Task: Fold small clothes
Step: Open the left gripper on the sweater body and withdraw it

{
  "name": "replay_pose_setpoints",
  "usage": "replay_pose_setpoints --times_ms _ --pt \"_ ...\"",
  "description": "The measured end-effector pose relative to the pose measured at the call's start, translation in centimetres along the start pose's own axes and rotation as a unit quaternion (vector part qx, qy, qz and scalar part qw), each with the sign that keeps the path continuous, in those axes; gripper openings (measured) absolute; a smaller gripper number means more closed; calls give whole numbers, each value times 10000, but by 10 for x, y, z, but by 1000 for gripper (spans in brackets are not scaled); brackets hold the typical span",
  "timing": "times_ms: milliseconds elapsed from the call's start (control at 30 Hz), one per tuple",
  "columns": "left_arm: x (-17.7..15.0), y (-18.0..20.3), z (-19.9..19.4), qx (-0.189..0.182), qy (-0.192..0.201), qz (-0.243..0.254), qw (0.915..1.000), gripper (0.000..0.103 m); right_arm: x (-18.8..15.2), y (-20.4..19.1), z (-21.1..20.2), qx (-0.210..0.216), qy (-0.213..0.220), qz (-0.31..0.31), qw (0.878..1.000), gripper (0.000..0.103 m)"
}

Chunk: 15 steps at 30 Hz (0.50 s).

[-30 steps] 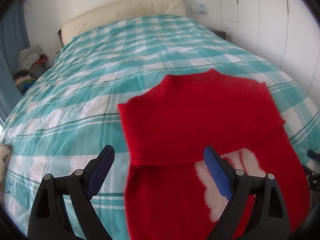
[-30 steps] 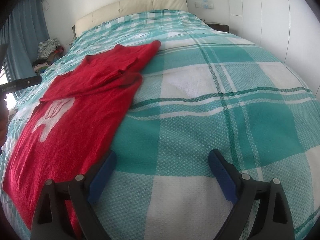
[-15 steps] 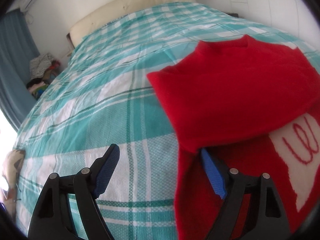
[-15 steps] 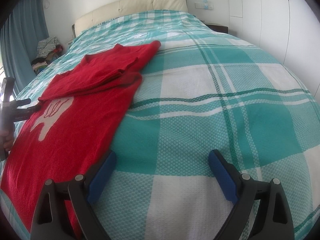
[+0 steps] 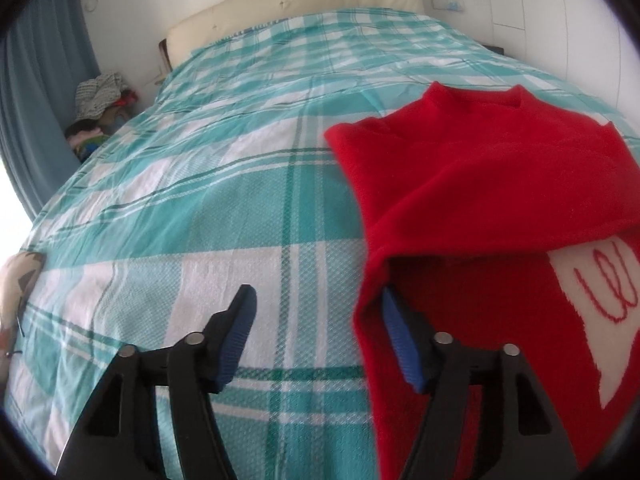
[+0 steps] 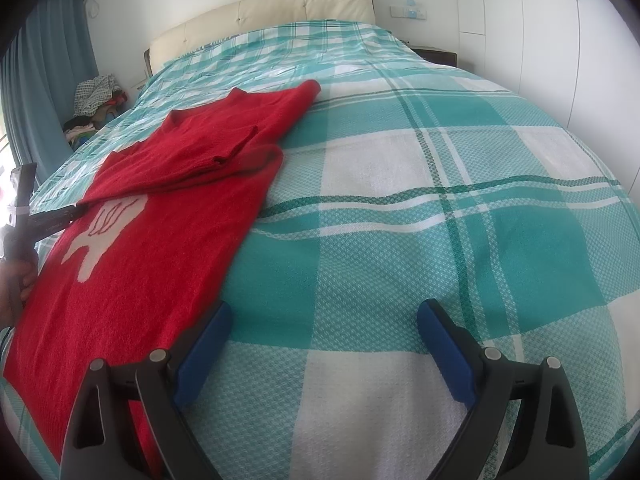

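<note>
Bed: a wide bed (image 6: 460, 208) under a teal-and-white checked cover fills the room ahead of both claws; the weave lies mostly flat with shallow creases.
Headboard: a cream padded headboard (image 6: 260, 12) far beyond the claws, against a white wall.
Room: blue curtains (image 5: 36, 92) off to the left, white wardrobe doors (image 6: 532, 20) to the right, a heap of mixed clothes (image 5: 100, 96) by the curtain.
Sweater: a red sweater (image 6: 160, 220) with a pale motif lies on the cover, sleeves folded across its chest, left of the right claw and to the right of the left claw.
Left claw: the left claw (image 5: 316, 332) is low at the sweater's side edge, jaws closing; the right blue pad is tucked under the folded sleeve's lip and the edge of the body stands between the jaws, the pads not yet pressing it.
Right claw: the right claw (image 6: 324, 344) gapes wide over bare cover, gripping nothing; its left finger is just beside the sweater's hem.
Hard to make out: the motif is cut off at the frame edge in the left view; the heap's items blur together; a patterned object at the left rim cannot be identified.
</note>
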<state>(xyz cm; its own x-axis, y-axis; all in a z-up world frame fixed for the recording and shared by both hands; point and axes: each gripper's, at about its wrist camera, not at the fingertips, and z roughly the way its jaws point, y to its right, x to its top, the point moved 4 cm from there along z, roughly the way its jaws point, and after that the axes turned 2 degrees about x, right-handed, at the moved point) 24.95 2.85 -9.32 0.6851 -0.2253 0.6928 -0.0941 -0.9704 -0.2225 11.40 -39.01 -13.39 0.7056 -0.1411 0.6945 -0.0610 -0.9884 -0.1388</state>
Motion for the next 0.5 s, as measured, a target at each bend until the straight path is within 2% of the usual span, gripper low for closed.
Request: replay_pose_setpoints --times_ms 100,267,400,500 --pt "-16 -21 -20 80 -158 -263 9995 76 0 0 0 -4 -3 -3 10000 93" --pt "-39 -35 -63 351 -207 -462 9981 93 0 0 0 -23 -15 -24 10000 94" --pt "-55 -33 -86 348 -143 -570 9977 97 0 0 0 -16 -7 -26 10000 94" --pt "-65 -31 -89 382 -163 -622 9972 97 -1 0 0 8 15 -16 10000 94"
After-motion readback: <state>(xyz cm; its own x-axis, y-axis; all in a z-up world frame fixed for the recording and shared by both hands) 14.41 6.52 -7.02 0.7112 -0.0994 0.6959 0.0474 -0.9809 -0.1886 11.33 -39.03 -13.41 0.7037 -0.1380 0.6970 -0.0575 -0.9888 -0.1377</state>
